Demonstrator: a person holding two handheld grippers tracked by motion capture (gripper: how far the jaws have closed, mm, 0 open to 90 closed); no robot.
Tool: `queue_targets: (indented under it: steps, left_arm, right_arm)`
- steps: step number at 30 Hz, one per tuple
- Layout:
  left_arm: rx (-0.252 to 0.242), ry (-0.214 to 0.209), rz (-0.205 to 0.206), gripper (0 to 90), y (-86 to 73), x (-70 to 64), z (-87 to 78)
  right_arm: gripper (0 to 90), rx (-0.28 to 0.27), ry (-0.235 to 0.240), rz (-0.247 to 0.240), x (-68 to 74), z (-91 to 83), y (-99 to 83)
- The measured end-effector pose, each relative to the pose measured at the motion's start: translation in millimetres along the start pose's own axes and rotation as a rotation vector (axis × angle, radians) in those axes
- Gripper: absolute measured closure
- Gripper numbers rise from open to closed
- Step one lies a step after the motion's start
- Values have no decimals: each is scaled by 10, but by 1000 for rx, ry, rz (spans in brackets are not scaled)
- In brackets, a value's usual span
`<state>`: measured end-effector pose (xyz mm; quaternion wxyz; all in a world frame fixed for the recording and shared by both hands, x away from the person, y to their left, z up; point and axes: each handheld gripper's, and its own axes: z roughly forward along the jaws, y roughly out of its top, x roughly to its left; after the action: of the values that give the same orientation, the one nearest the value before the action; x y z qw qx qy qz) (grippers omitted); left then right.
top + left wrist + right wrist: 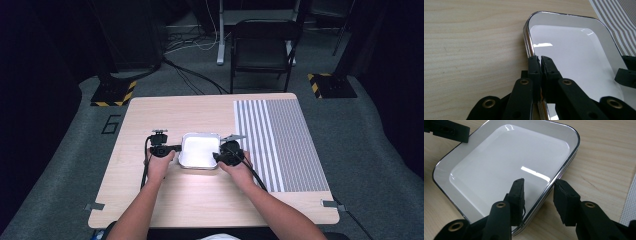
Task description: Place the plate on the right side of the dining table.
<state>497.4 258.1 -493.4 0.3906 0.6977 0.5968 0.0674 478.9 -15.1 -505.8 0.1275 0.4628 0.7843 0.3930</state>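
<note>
A single white tray (199, 150) with a shiny metal rim lies flat on the wooden counter (200, 200), a little below the middle of the high view, and just to its right there is one grey striped mat (280, 145). The left claw (540, 58) is at the left edge of the tray; in the left gripper view its two jaws are pressed together on the rim, one jaw outside and one inside, so it is pinching the tray. The right claw (537, 185) is at the opposite edge, in the lower part of the right gripper view; its jaws are spread and stand on both sides of the rim, one over the white inside and one over the wood, and they do not touch the rim. I think the work now is to take the tray by two sides, and the second grip is not yet made. The risk, in my judgement, is this: if the left side goes up before the right claw closes, the tray will tilt and may slip out, because the rim is smooth and thin. Also the right claw could close too near the corner and catch very little of the edge, and then the tray may turn or drop. Counted: one tray, one mat, two claws, one counter, and one dark folding chair (262, 45) behind the counter at the top of the high view.
</note>
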Motion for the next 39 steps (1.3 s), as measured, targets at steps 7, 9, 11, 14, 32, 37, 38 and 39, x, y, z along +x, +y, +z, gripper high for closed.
queue_targets:
  steps: [7, 9, 11, 14, 32, 37, 38, 39]
  left_arm:
    - [-6, 3, -11, 870, -17, -23, -1]
    - [-5, 3, -10, 870, -18, -23, -2]
    - [-13, 6, -3, 870, -17, -29, -14]
    - [-23, -1, -9, 870, -11, -35, -26]
    - [-35, 1, -27, 875, -20, -43, -23]
    - [-44, 3, -31, 875, -17, -32, -35]
    - [-45, 4, -29, 875, -17, -29, -37]
    - [-48, 6, -31, 875, -20, -27, -39]
  right_arm:
    - [601, 2, -12, -2, -16, 16, 26]
    - [601, 2, -10, -1, -17, 15, 27]
    - [600, 1, -7, 3, -20, 14, 29]
    - [600, 1, -6, 1, -24, 15, 30]
    - [601, -24, -22, 6, -10, -45, 113]
    - [630, -24, -24, 8, -5, -51, 138]
    - [646, -23, -26, 9, -4, -48, 143]
    - [656, -18, -29, 9, -5, -44, 147]
